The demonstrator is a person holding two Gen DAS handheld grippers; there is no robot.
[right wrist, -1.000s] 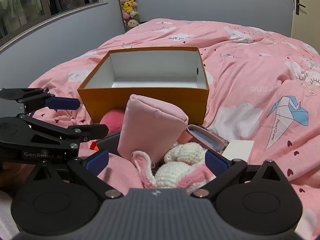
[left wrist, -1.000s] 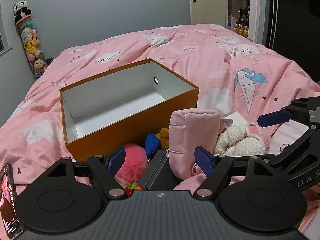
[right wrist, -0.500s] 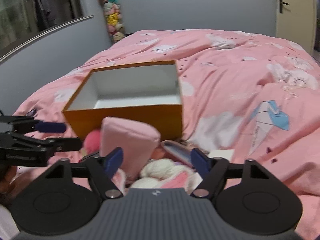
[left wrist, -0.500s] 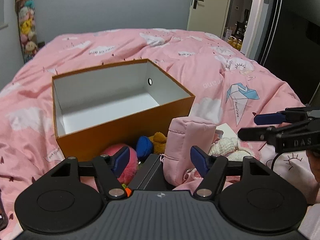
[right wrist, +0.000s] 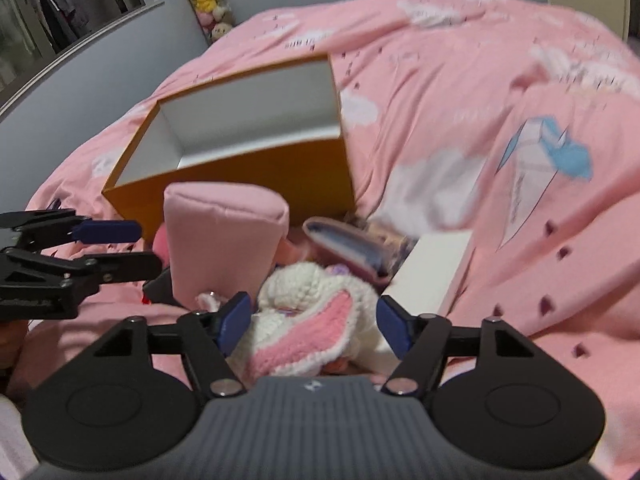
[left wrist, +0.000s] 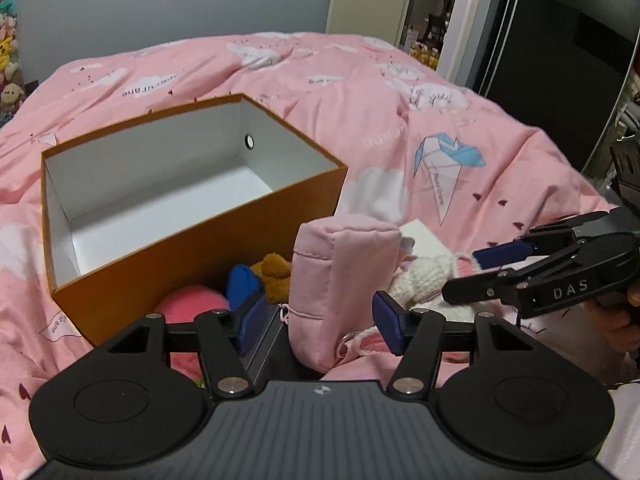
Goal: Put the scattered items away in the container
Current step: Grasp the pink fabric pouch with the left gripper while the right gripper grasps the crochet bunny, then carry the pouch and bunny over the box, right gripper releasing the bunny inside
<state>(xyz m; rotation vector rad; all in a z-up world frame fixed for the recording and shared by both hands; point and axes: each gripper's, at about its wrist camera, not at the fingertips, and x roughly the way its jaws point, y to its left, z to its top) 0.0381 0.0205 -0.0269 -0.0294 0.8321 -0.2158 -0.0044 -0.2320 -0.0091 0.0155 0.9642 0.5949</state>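
Both cameras dipped closer, pink duvet (left wrist: 360,92), grey wall (left wrist: 120,8), open doorway (left wrist: 428,12)

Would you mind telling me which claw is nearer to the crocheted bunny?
Right. The right claw straddles the crocheted bunny; the left claw is beside it, around the pink pouch.

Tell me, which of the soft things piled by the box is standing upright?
The padded pale-pink fabric pouch: it stands tall on end, while the white-and-pink crocheted toy and fluffy pink ball lie low.
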